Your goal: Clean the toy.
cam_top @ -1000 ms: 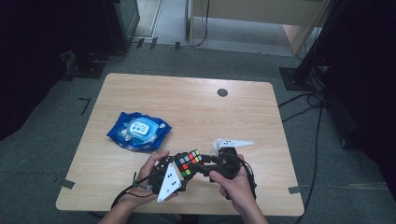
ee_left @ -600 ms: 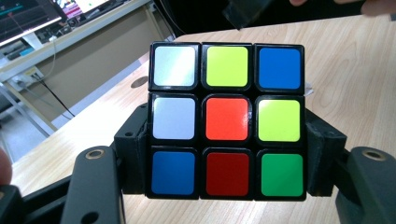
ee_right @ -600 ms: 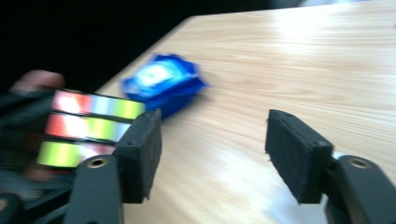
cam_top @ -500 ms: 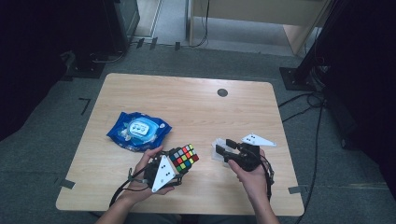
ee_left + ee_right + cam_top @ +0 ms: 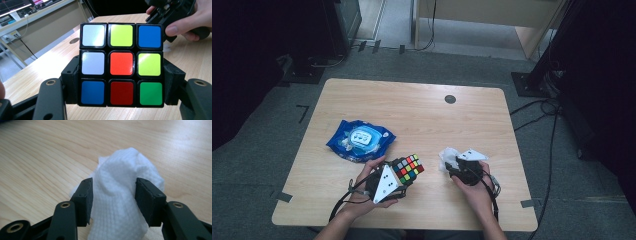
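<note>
A scrambled colour cube (image 5: 408,168) is held just above the table's front edge, with my left gripper (image 5: 404,173) shut on its two sides. In the left gripper view the cube (image 5: 121,63) sits between the black pads (image 5: 73,80), showing a face of white, yellow, blue, orange, red and green squares. To its right a crumpled white wipe (image 5: 445,156) lies on the wood. My right gripper (image 5: 452,165) points down at it. In the right gripper view the wipe (image 5: 125,167) fills the gap between the jaws, which have just been closing onto it.
A blue pack of wet wipes (image 5: 360,139) lies on the wooden table (image 5: 437,125) to the left of the cube. A small black round cap (image 5: 450,99) sits near the far edge. Cables trail off the table's front.
My right gripper has moved away from the cube, to the right and down to the table, with the wipe. The left gripper and the cube have hardly moved.
</note>
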### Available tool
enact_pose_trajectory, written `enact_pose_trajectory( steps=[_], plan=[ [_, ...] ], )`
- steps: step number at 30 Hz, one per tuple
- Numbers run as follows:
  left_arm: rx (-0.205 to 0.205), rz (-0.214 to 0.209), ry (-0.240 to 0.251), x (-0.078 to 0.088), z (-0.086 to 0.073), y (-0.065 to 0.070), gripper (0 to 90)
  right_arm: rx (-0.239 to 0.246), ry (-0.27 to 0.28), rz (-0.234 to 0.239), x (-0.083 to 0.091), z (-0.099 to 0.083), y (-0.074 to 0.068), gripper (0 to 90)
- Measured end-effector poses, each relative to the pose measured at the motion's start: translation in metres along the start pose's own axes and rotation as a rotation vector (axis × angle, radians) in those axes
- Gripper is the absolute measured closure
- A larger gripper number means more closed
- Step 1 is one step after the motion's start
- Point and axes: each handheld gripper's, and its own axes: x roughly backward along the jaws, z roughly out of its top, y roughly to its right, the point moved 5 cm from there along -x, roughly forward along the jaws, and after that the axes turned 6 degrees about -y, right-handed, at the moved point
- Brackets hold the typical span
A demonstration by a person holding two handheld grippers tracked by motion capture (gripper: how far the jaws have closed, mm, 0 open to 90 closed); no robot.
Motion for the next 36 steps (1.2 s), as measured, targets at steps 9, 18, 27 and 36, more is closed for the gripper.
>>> enact_pose_trajectory(
  steps=[9,18,27,36],
  plan=[
    [0.014,-0.012,0.006,0.001,0.001,0.0,33.9,-0.012,0.01,-0.059,-0.003,-0.004,0.0,61.2],
    [0.047,-0.039,0.01,0.001,0.002,0.0,33.9,-0.054,0.041,-0.068,0.008,0.0,-0.001,88.0],
    [0.08,-0.051,0.001,-0.002,0.002,0.001,33.9,-0.016,0.33,0.172,0.076,0.043,-0.061,88.0],
    [0.056,-0.064,0.018,-0.002,0.007,0.01,33.9,0.093,0.42,0.331,0.101,0.057,-0.123,87.5]
  ],
)
